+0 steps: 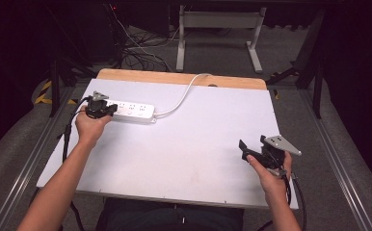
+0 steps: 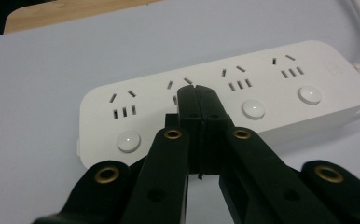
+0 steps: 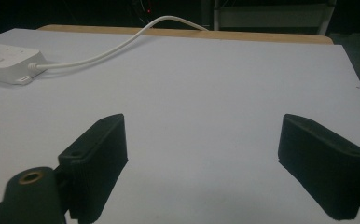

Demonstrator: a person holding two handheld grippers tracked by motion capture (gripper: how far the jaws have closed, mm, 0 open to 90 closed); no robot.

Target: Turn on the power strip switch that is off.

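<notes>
1. At the table's far-left part lies the power strip (image 1: pixel 132 111), long axis left to right, cord (image 1: pixel 180 98) trailing toward the far edge.
2. Left gripper (image 2: pixel 197 93) — jaws clenched, empty — tips over the second socket's button.
3. Right gripper (image 3: pixel 201 154) — jaws released — well apart, near-right.

Power strip (image 2: pixel 225 100) directly under left gripper (image 2: pixel 197 91) tips; cord (image 3: pixel 117 44) far ahead-left of right gripper (image 3: pixel 201 163)

Wide-spread tongs (image 3: pixel 201 172) above white table (image 3: pixel 206 102), power strip (image 3: pixel 8 65) far left.
</notes>
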